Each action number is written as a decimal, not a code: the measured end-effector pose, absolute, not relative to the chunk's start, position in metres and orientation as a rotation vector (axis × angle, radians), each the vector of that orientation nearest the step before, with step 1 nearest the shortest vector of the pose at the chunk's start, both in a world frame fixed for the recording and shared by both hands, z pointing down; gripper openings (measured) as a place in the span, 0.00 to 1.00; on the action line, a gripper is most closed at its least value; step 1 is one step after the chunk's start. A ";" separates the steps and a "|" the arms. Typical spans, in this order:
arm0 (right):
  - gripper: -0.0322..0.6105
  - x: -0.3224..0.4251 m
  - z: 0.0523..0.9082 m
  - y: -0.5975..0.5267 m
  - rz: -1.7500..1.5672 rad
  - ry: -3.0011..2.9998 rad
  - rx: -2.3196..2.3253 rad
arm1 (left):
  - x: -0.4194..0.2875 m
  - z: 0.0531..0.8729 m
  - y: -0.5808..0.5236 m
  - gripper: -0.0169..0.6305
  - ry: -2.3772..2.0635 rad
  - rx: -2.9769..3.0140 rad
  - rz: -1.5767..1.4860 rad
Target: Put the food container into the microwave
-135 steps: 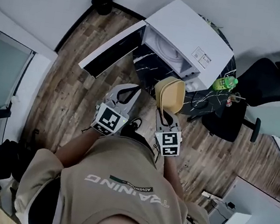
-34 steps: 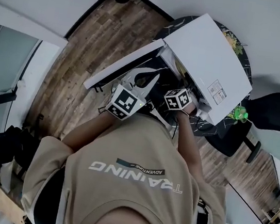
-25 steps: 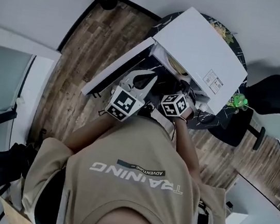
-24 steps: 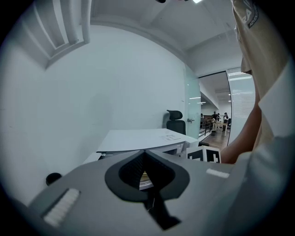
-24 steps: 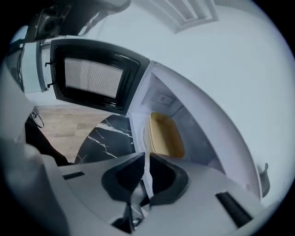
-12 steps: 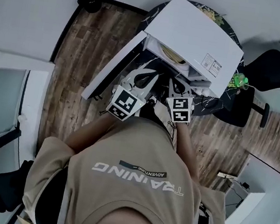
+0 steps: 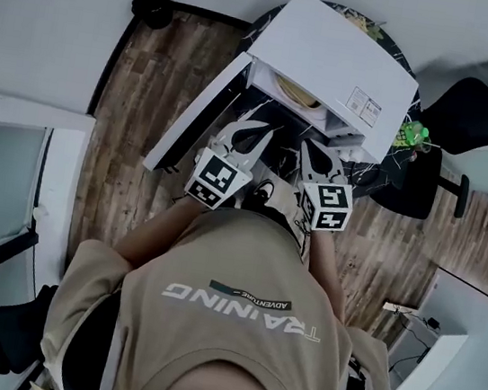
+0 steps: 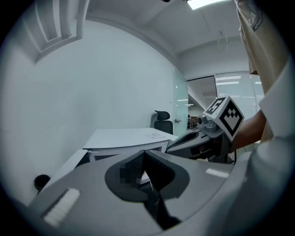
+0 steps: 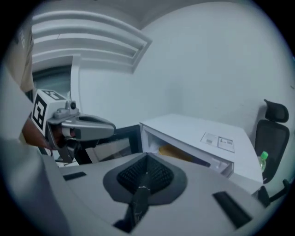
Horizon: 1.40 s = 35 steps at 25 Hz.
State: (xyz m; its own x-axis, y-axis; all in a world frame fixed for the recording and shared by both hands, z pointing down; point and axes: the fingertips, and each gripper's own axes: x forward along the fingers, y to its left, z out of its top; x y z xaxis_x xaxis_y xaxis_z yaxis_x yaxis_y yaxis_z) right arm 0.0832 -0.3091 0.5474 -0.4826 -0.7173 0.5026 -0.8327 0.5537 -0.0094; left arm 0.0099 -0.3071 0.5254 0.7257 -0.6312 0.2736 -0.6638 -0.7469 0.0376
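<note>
Sitting in the open microwave (image 7: 338, 54): the container (image 7: 296, 91). Left gripper (image 7: 255, 132) and right gripper (image 7: 312, 150) out front, fingers pressed together, empty.

White microwave (image 7: 338, 54), open — yellow food container (image 7: 294, 91) inside

table (image 7: 243, 99): dark marble | on it: white microwave (image 7: 337, 58), green bottle (image 7: 409, 132)

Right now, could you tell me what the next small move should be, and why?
Probably bring the left tool to the door and push it shut: the container sits inside the microwave, the right tool is empty, and the door stands open.
</note>
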 end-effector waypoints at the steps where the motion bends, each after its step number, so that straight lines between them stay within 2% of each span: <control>1: 0.06 0.085 0.538 -0.308 0.353 -2.377 1.261 | 0.010 0.518 -0.307 0.01 -1.068 2.794 0.360; 16: 0.07 0.105 0.430 -0.331 -0.007 -2.534 1.258 | 0.008 0.413 -0.329 0.01 -1.345 2.853 0.262; 27: 0.06 0.134 0.389 -0.357 -0.010 -2.641 1.365 | 0.014 0.367 -0.355 0.01 -1.379 2.948 0.254; 35: 0.06 0.140 0.390 -0.372 0.003 -2.640 1.396 | 0.007 0.372 -0.374 0.01 -1.376 2.915 0.295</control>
